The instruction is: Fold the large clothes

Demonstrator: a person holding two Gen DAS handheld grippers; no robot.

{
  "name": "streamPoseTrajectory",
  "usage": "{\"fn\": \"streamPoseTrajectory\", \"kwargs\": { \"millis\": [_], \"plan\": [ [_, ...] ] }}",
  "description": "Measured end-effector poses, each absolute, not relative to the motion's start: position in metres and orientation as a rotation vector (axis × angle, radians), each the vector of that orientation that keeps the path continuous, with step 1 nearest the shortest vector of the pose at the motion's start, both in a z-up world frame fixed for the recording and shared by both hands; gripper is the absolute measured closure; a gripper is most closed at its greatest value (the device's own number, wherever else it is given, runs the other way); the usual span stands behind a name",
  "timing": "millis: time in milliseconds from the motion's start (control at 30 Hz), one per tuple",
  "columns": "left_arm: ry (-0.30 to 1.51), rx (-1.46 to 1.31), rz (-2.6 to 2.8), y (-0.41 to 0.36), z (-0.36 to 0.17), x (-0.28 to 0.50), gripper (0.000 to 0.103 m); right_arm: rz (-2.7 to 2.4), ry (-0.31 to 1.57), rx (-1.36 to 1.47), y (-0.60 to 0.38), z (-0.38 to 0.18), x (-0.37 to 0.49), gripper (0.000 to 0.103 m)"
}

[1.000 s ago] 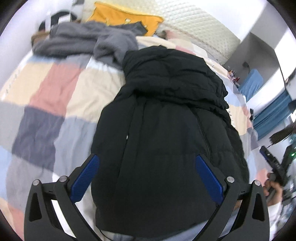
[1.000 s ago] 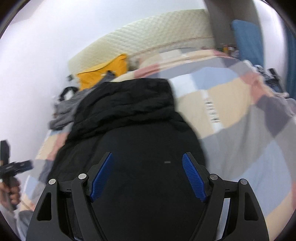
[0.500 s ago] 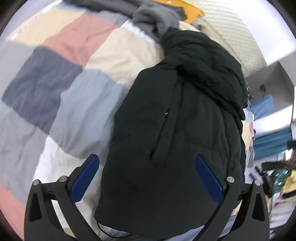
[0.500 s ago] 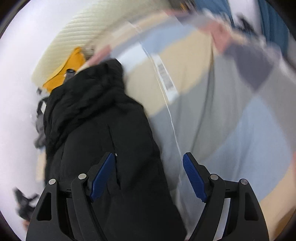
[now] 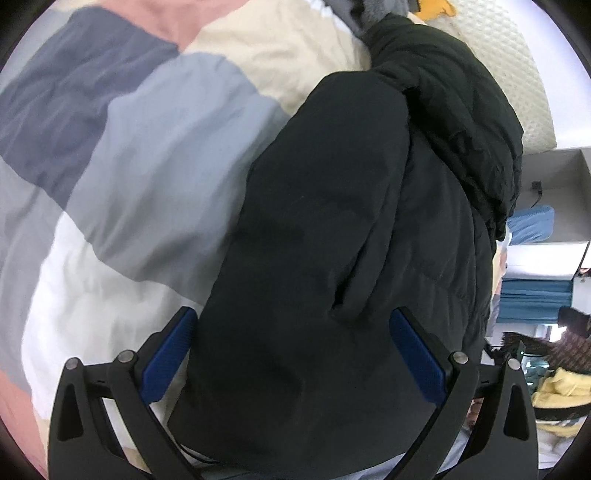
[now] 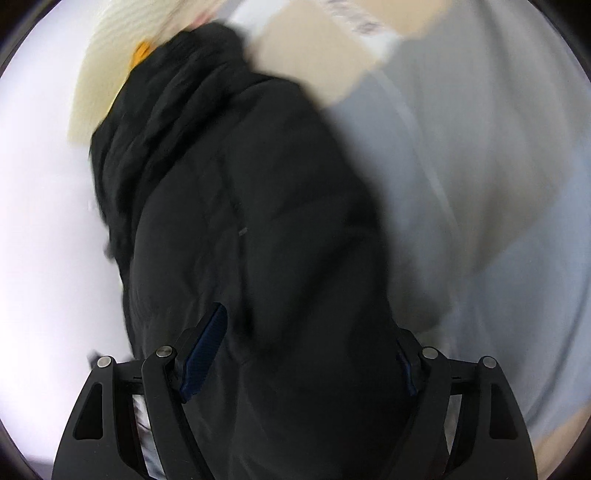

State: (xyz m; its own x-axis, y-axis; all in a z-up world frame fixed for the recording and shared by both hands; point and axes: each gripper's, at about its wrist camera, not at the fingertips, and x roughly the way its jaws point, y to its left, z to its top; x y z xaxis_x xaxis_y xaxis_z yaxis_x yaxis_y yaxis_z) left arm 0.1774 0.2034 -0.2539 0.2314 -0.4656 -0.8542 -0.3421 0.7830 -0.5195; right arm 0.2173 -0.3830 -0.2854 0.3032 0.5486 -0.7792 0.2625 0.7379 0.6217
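A large black puffer jacket [image 5: 332,229] lies lengthwise on the bed, hood end far from me and hem near. My left gripper [image 5: 291,350] hangs just above the hem's left part, jaws wide open, blue pads [image 5: 166,354] on either side of the fabric without pressing it. In the blurred right wrist view the same jacket [image 6: 240,221] fills the middle. My right gripper [image 6: 306,358] is low over the hem's right part and stands open. Its left pad [image 6: 205,350] shows clearly, and jacket fabric partly covers the right one.
A patchwork quilt [image 5: 129,147] in grey, blue, cream and pink covers the bed. A grey garment [image 5: 369,9] and a yellow one [image 5: 436,7] lie near the cream padded headboard [image 5: 517,85]. A person [image 5: 576,332] and yellow clothing [image 5: 554,387] are at far right.
Both grippers have sunk toward the jacket's hem and rolled, so the jacket now looms larger and tilted. The right gripper shifted from the bare quilt back over the jacket's edge. Jaws stayed wide.
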Motion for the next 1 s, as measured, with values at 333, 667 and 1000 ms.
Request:
{"fn": "streamPoseTrajectory", "kwargs": {
  "millis": [333, 667, 1000],
  "plan": [
    [1.391, -0.857, -0.172, 0.203, -0.278, 0.182, 0.001, 0.474, 1.107, 0.789, -0.359, -0.246, 0.215, 0.024],
    [1.338, -0.815, -0.384, 0.18, -0.265, 0.186, 0.018, 0.2, 1.234, 0.763, -0.384, -0.278, 0.21, 0.023],
    [1.38, -0.799, -0.37, 0.176, -0.277, 0.192, 0.045, 0.259, 1.283, 0.812, -0.366, -0.288, 0.215, 0.025]
  ]
}}
